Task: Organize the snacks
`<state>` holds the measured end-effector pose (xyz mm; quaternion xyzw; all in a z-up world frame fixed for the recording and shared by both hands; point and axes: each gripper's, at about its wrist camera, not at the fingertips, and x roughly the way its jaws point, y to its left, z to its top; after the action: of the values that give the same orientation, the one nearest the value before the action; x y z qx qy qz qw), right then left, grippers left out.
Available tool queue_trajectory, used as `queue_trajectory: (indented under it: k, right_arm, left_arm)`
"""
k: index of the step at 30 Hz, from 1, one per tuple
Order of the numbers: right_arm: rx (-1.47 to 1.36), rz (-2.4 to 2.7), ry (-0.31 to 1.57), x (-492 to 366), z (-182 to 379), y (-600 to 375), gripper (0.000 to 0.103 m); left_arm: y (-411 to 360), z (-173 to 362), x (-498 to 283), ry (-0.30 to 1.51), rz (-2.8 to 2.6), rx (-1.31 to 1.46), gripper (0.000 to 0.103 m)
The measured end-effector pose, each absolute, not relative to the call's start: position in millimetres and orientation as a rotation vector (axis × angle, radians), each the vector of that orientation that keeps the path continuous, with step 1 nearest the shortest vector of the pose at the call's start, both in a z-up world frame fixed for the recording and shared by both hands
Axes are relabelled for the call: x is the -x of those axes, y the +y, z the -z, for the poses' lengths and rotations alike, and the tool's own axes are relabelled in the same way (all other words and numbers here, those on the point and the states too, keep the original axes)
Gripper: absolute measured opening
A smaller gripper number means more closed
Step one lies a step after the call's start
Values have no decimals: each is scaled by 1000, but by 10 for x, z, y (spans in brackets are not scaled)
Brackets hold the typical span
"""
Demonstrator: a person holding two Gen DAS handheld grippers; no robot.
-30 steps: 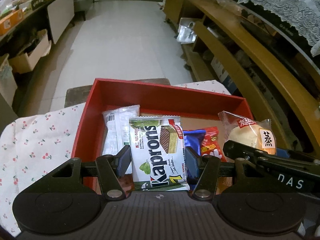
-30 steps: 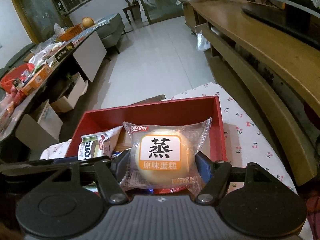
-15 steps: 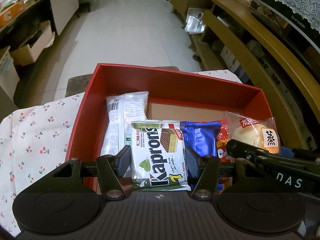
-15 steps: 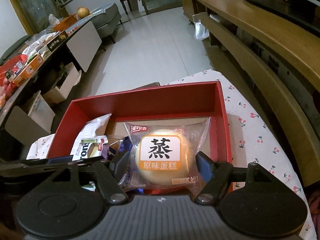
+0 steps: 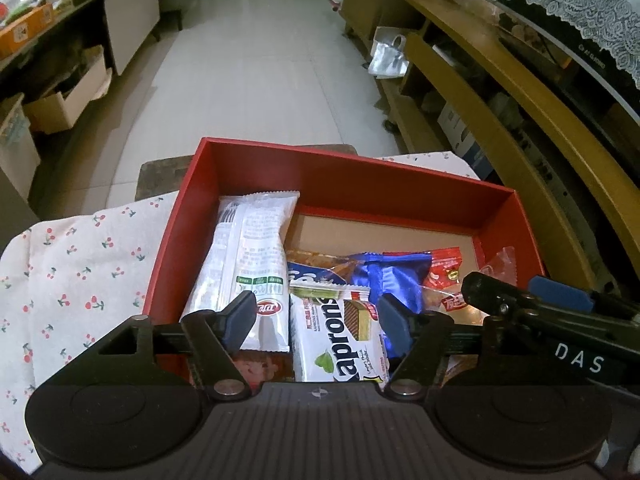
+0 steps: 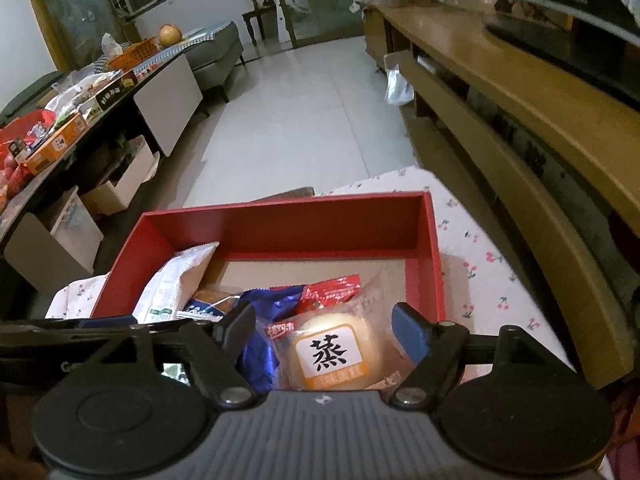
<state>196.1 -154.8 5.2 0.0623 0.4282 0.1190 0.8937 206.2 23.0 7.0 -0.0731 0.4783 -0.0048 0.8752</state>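
The red box [image 5: 248, 164] is sitting on the cherry-print cloth [image 5: 80, 272], its far half lying bare. Both the left gripper [image 5: 316, 320] and right gripper [image 6: 324, 330] have just been opening, releasing the Kaprons wafer pack [image 5: 340, 344] and steamed cake packet [image 6: 336, 354] inside the near wall.

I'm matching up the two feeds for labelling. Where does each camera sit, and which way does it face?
Left wrist: on the left gripper, looking down along its open fingers at the wafer pack in the red box; the right gripper's arm crosses the right edge.
Right wrist: on the right gripper, looking down at the steamed cake.
Shared: red box, blue packet, white packet, cherry-print cloth, tiled floor.
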Motion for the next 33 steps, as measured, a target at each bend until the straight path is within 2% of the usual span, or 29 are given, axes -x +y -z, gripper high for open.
queue_trajectory:
  k: [33]
  right_arm:
    - [-133,-257,807,-1724,-350,-1582,89]
  left_arm:
    - [307,-379,-1810,929,27,200,78]
